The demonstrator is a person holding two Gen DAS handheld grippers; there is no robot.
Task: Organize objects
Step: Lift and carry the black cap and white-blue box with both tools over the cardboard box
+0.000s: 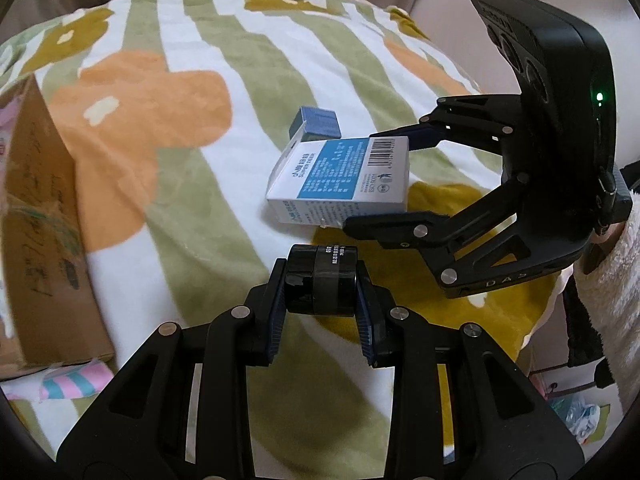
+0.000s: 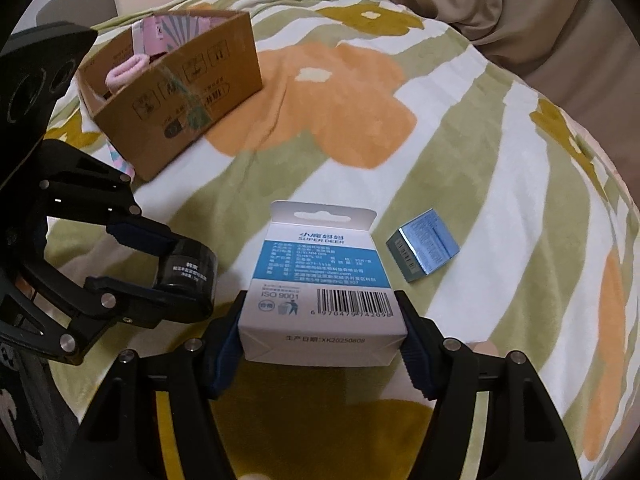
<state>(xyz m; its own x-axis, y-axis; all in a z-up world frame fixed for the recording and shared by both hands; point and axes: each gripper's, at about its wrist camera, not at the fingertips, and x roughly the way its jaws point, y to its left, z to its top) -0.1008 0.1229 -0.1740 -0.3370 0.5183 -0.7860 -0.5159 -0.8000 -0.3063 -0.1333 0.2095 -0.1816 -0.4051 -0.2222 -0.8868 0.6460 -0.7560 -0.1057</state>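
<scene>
Left gripper (image 1: 320,284): nearest the lens, pads clamped on a small black jar (image 1: 321,280) with white print, held clear above the blanket (image 1: 180,184).

Right gripper (image 2: 322,332): pinching a white-and-blue carton (image 2: 318,280) marked SUPER DEER by its barcode end, hang-tab pointing away; carton lifted off the blanket, just beside the jar.

Small blue box (image 2: 424,245): lying on the blanket, near the carton's far end, apart from both grippers.

Cardboard box (image 2: 176,92): open-topped, toward the blanket's far left corner in the right wrist view, well apart from the blue box; pink items (image 2: 128,70) inside.

Blanket: green-and-white stripes with orange and mustard flowers, covering a bed.
</scene>
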